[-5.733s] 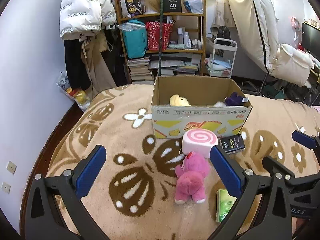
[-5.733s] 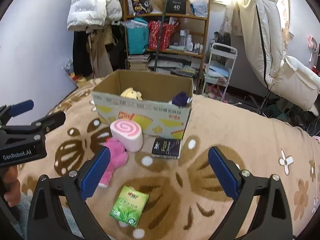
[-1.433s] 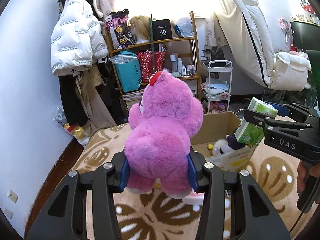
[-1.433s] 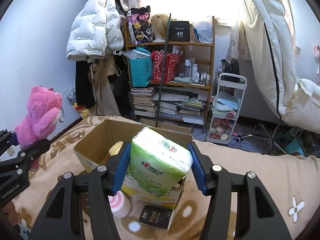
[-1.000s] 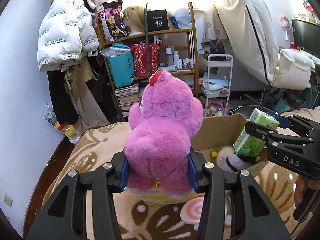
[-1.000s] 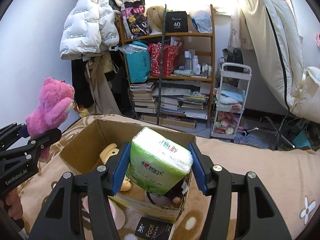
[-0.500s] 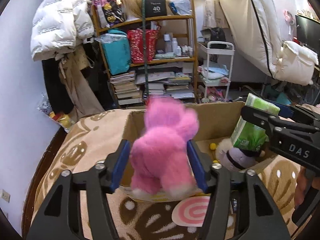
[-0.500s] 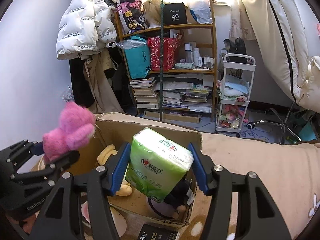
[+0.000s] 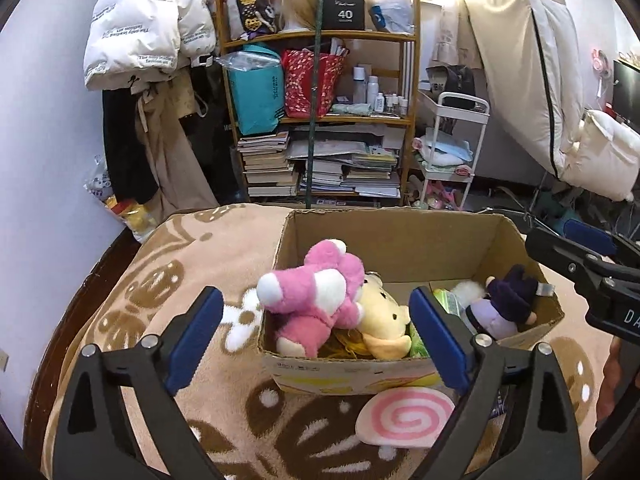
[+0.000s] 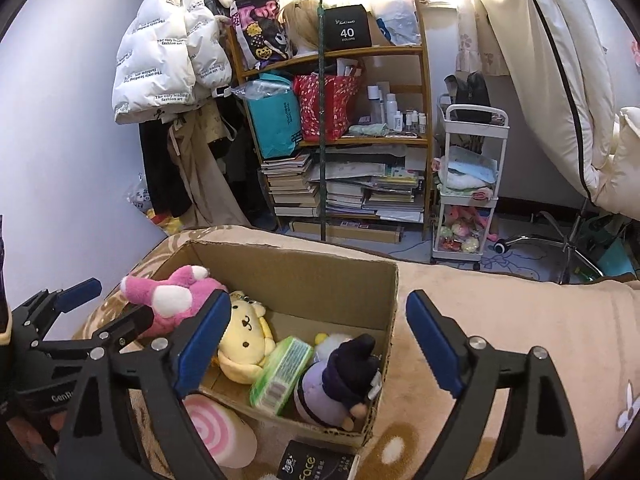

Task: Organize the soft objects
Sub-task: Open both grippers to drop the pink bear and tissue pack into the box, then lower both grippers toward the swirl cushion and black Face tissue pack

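Note:
The cardboard box (image 9: 400, 236) (image 10: 304, 276) stands on the brown flowered blanket. Inside it lie the pink plush bear (image 9: 316, 300) (image 10: 176, 300), a yellow plush dog (image 9: 380, 324) (image 10: 244, 332), the green tissue pack (image 10: 282, 374) (image 9: 446, 300) and a purple plush doll (image 9: 504, 304) (image 10: 340, 384). My left gripper (image 9: 316, 340) hangs over the box's near left corner, jaws opening, pads clear of the bear. My right gripper (image 10: 316, 344) hovers above the box, jaws opening, nothing pressed between them. A pink swirl cushion (image 9: 404, 418) (image 10: 216, 428) rests against the box front.
A black packet (image 10: 316, 466) lies on the blanket (image 9: 192, 248) in front of the box. Behind the bed stand a cluttered wooden shelf (image 9: 320, 120), hanging coats (image 9: 140, 40), a white trolley (image 10: 468, 184) and a pale chair (image 9: 560, 100).
Both grippers opened wide. The pink bear dropped from the left gripper into the box, and the green tissue pack fell from the right gripper into the box.

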Available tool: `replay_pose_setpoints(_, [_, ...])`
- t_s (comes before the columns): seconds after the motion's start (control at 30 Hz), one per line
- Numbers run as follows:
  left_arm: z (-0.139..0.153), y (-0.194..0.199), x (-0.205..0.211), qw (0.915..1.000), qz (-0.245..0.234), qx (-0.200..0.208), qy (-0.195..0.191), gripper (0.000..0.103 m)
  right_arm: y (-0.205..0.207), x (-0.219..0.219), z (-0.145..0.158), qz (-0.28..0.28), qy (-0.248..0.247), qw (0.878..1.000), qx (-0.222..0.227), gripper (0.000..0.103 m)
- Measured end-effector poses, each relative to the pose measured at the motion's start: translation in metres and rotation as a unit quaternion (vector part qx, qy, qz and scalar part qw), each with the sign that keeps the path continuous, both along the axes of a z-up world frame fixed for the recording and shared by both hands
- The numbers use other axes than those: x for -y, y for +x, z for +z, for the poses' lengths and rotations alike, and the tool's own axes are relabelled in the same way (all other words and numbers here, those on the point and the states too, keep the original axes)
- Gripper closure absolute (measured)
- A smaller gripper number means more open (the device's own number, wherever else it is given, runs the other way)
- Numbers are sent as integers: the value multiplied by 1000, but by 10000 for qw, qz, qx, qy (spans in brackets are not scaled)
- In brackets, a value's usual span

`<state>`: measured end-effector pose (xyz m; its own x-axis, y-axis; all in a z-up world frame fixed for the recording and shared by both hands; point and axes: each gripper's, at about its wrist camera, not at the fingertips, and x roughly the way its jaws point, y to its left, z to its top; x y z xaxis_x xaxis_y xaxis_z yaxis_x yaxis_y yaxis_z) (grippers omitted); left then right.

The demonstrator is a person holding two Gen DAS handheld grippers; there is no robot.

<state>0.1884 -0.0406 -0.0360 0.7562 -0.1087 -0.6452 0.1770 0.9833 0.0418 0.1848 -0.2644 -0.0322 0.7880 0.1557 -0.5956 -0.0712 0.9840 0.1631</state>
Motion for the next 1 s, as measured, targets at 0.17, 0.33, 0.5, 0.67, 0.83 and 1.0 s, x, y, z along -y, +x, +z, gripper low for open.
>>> replay_pose_setpoints(0.17, [3, -8, -1, 10000, -12, -27, 57, 5, -11, 0, 5, 1, -131, 9999, -6, 3])
replay_pose_setpoints(0.33, [2, -17, -3, 9998, -100, -185, 36, 1, -26, 3, -1, 18, -92, 9998, -175, 2])
replay_pose_setpoints(0.5, [-2, -22, -7, 9990, -120, -424, 0, 1, -41, 8, -10, -51, -176, 9992, -348, 1])
replay_pose_setpoints(0.67, [-9, -21, -8, 9970, -170, -755, -60, 1, -52, 11, -22, -101, -178, 9983, -552, 1])
replay_pose_setpoints(0.83, [-19, -22, -4, 9949, -228, -978, 27, 1, -58, 9, -39, -78, -300, 9964, -784, 1])
replay_pose_setpoints(1.0, [-33, -18, 0, 9915, -314, -1263, 20, 1, -61, 2, -58, 27, -412, 9939, -1022, 1])
